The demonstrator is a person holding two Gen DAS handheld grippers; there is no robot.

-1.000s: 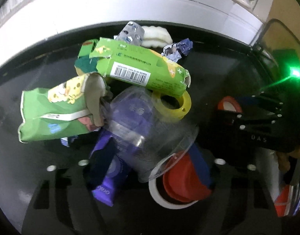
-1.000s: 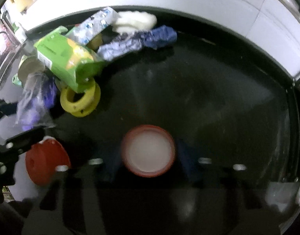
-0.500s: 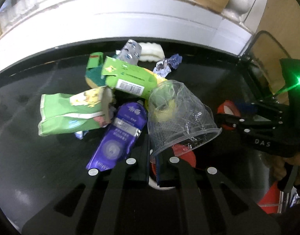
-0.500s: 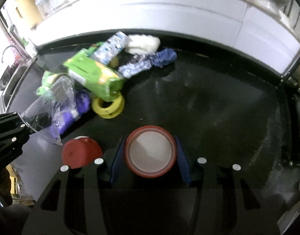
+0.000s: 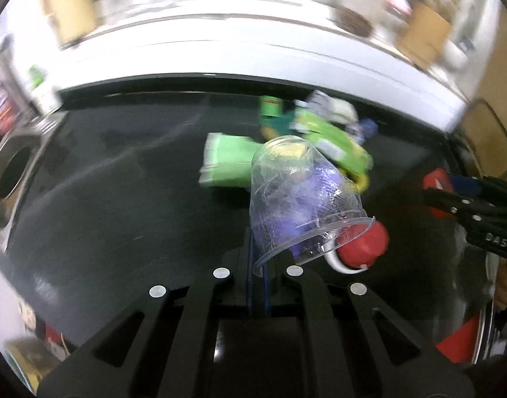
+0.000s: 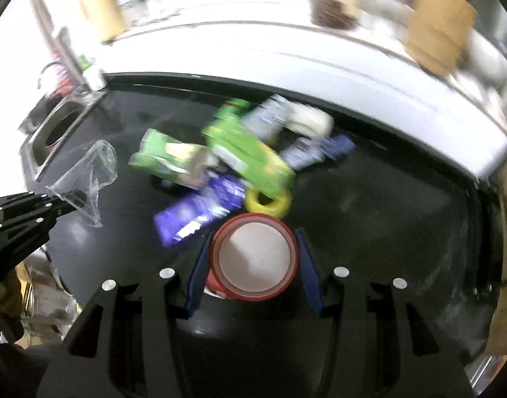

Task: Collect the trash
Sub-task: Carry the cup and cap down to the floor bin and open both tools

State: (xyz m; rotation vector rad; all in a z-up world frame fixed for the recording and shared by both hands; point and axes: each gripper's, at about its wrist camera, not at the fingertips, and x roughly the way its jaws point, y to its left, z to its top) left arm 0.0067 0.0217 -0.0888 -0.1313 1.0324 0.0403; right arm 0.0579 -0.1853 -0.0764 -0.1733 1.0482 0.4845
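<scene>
A glossy black countertop (image 5: pixel 127 205) fills both wrist views, backed by a white ledge (image 6: pixel 353 63) on which blurred jars and brown boxes stand. At the counter's left end a round opening (image 5: pixel 13 174) is set in a metal frame. A heap of trash lies near the back edge: a green carton (image 6: pixel 250 156), a green snack bag (image 6: pixel 164 159), a purple wrapper (image 6: pixel 200 212), a yellow tape ring (image 6: pixel 270 200) and a white crumpled piece (image 6: pixel 308 121).

The left gripper (image 5: pixel 260 267) has its fingers pinched together on the rim of a crushed clear plastic cup (image 5: pixel 300 199), held above the counter. The right gripper (image 6: pixel 253 262) holds its blue pads (image 6: pixel 308 265) partly apart, pressed on either side of a red cup (image 6: pixel 255 260) whose mouth faces the camera.
</scene>
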